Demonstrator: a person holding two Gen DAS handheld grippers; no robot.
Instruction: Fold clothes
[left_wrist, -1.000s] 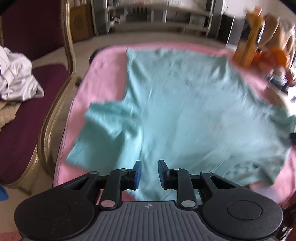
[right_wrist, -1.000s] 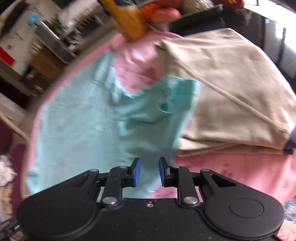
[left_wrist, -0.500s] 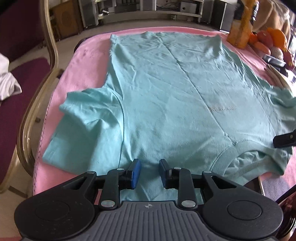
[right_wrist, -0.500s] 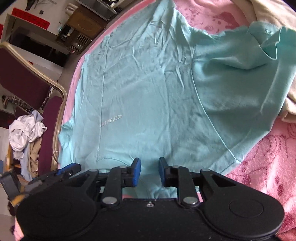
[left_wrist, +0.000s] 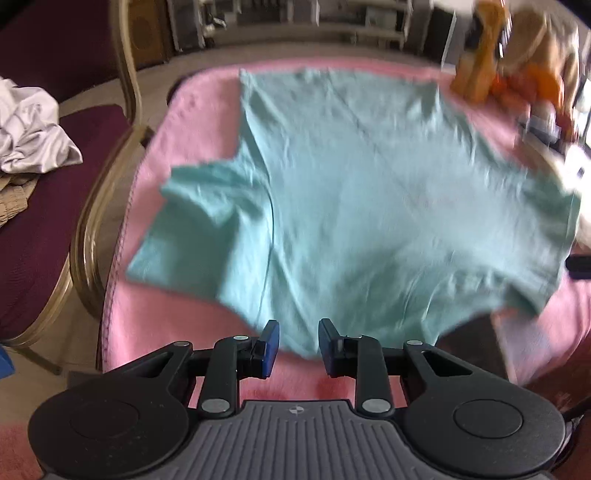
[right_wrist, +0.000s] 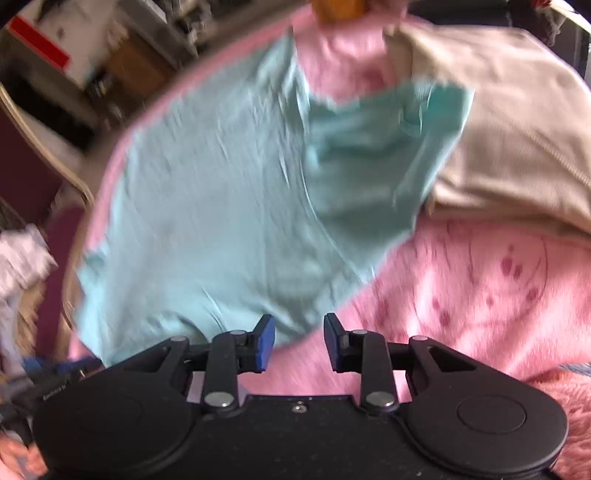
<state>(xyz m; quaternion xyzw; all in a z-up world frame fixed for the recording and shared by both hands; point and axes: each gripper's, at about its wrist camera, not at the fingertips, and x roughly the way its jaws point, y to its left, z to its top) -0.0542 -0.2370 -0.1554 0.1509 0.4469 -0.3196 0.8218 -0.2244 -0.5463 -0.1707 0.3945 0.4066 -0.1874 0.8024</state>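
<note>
A light teal T-shirt (left_wrist: 369, 192) lies spread flat on a pink blanket (left_wrist: 177, 122) over the table, collar end nearest me. It also shows in the right wrist view (right_wrist: 229, 206), one sleeve (right_wrist: 388, 147) resting against a beige garment. My left gripper (left_wrist: 297, 347) hovers open and empty just before the shirt's near edge. My right gripper (right_wrist: 297, 345) is open and empty above the pink blanket (right_wrist: 480, 295) at the shirt's shoulder edge. Both views are motion-blurred.
A beige folded garment (right_wrist: 509, 129) lies at the table's right. A maroon chair with a gold frame (left_wrist: 110, 177) stands left, holding crumpled white clothes (left_wrist: 29, 129). An orange box and fruit (left_wrist: 491, 66) sit at the far right corner.
Both grippers have opened slightly and pulled back and up from the shirt's collar edge. The shirt now lies released on the blanket.
</note>
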